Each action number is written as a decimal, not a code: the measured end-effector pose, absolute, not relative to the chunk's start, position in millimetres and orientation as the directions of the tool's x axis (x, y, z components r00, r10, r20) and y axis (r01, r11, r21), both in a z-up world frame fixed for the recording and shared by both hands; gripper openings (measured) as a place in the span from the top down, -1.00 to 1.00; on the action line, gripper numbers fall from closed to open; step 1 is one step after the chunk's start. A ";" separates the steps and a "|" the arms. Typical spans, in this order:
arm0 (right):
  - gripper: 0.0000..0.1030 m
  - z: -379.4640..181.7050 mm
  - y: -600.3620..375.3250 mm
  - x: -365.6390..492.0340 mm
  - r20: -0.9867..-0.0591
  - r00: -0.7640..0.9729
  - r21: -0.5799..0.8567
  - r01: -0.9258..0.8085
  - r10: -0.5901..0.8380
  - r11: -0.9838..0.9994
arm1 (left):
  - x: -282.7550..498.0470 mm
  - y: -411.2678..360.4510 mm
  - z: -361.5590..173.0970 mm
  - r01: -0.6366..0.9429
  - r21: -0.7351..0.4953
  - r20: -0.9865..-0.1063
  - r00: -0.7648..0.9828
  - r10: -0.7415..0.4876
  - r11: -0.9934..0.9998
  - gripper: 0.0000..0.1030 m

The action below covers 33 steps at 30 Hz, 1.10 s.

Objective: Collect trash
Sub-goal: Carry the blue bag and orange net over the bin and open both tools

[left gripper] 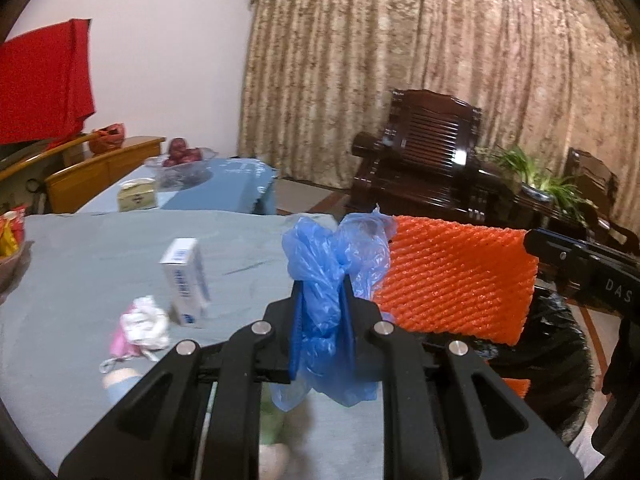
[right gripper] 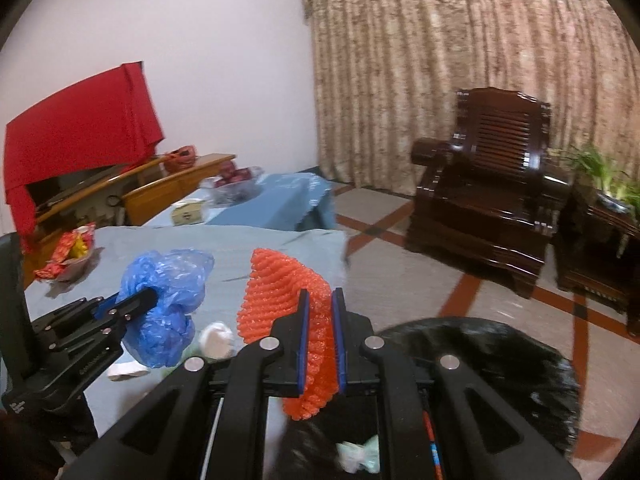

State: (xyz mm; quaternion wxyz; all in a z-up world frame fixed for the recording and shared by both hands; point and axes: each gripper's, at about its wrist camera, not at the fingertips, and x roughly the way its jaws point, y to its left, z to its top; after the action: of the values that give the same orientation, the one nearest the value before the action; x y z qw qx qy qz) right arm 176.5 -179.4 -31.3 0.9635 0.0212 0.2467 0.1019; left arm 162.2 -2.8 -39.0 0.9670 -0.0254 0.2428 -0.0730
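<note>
Trash is riding in both grippers: the left gripper [left gripper: 322, 292] is clamping a blue plastic bag [left gripper: 332, 256], the right gripper [right gripper: 320, 300] is pinching orange foam netting [right gripper: 280, 292]. Black bin [right gripper: 500, 344] is waiting at four o'clock; centring over it before releasing seems wise. "DAS" is showing on the right gripper's casing

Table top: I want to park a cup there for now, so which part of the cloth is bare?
The grey-blue tablecloth is bare between the white box and the snack bowl, back to the far edge. It is crowded near the front edge, around the crumpled tissue.
</note>
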 end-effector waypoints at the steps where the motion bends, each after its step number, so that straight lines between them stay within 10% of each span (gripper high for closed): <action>1: 0.79 -32.1 -188.0 174.6 -0.475 0.860 0.086 -0.166 0.187 0.982 | 163.7 -13.0 -40.7 0.146 -0.084 -0.469 0.867 -0.168 0.986 0.69; 33: 0.73 -92.9 -340.2 144.0 -0.600 0.789 0.032 0.188 -0.132 0.982 | 204.2 -192.4 -116.0 0.438 -0.168 -0.582 0.679 -0.447 0.883 0.53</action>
State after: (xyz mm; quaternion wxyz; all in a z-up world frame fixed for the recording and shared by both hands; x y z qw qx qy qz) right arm 144.0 -340.2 -92.9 0.9447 0.0449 0.3136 -0.0849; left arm 204.2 -192.4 -116.0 0.9162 -0.0076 0.3198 -0.2414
